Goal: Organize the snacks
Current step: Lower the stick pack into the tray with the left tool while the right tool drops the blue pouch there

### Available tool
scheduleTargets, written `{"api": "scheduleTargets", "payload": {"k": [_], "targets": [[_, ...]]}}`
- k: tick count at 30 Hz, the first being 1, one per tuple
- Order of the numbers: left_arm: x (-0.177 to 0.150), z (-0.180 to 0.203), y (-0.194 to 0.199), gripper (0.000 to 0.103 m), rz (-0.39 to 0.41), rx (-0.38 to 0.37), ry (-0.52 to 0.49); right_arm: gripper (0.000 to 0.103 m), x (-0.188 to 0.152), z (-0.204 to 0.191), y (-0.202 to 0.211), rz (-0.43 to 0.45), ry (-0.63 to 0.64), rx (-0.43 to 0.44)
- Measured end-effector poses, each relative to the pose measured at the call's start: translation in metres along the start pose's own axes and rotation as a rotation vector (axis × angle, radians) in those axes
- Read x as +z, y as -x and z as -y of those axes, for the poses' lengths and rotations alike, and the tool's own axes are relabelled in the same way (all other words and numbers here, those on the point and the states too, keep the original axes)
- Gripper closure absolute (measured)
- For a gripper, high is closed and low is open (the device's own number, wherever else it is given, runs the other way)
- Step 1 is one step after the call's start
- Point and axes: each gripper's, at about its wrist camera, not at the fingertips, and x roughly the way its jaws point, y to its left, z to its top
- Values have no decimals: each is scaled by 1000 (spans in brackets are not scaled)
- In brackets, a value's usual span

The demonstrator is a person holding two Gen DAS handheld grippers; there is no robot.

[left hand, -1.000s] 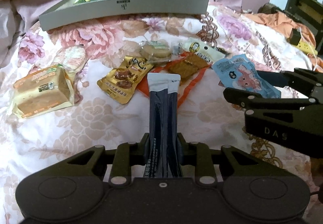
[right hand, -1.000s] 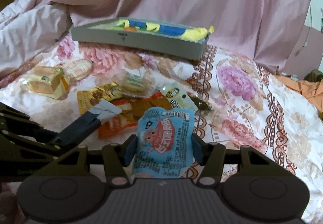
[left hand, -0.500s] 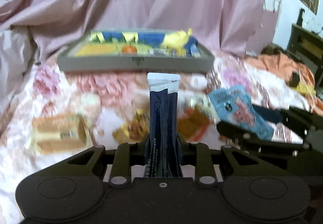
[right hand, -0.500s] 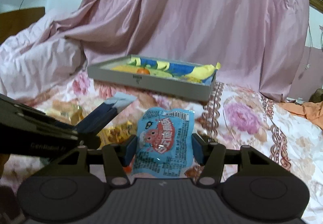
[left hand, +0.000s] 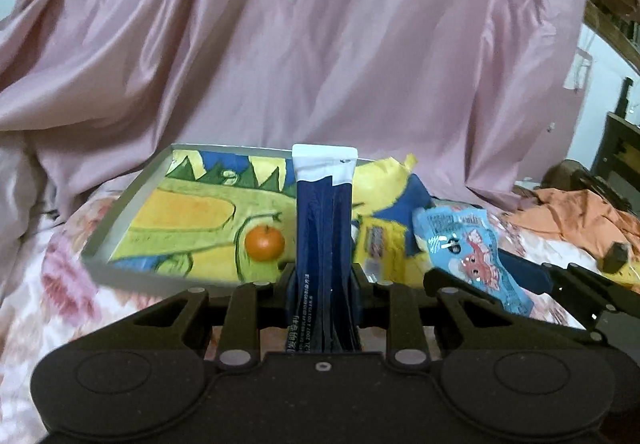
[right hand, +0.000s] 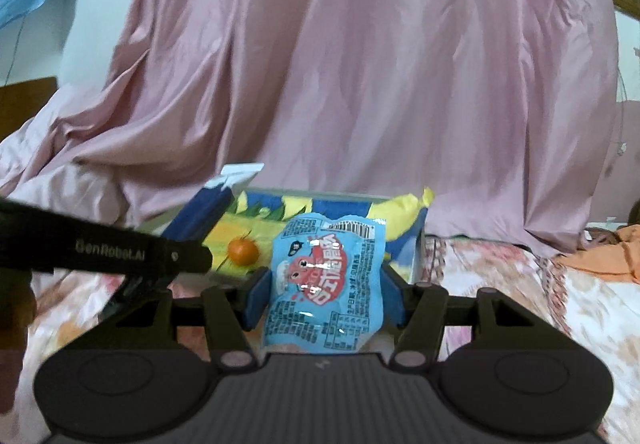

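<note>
Left tongs (left hand: 323, 284) clamp the navy sachet (left hand: 323, 228); right tongs (right hand: 323, 294) clamp the blue packet (right hand: 326, 284).

Tray (left hand: 120, 219) sits on the bed (left hand: 60, 284), drape (left hand: 320, 43) behind it. Orange (left hand: 264, 242) in the tray, mid-front. Left claw (left hand: 323, 284) in front of the tray, stick pack (left hand: 323, 228) upright between its fingers. Right claw (right hand: 323, 292) just right of it, pouch (right hand: 326, 284) in its grip. Cloth (left hand: 580, 219) far right on the bed.
</note>
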Motion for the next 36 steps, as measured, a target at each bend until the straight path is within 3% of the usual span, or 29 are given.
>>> {"api": "scheduleTargets", "payload": {"k": [6,11,28,32,36], "targets": [[32,-12,-56,75,-23,4,59,41,17,18,-58,16,-45,-12],[43,-12,-89,75,-29,11,51,41,20,37,-95,-16,-70,-13],[29,-12,-129,74,-95,23,76,40,4,48,-120,-58,-80,-14],[27,-12,-131,69,-101,12,78,36,4,46,-119,-53,-60,-15],[28,-14,-126,53,-91,9,94,19,3,43,-116,-40,-41,-13]]}}
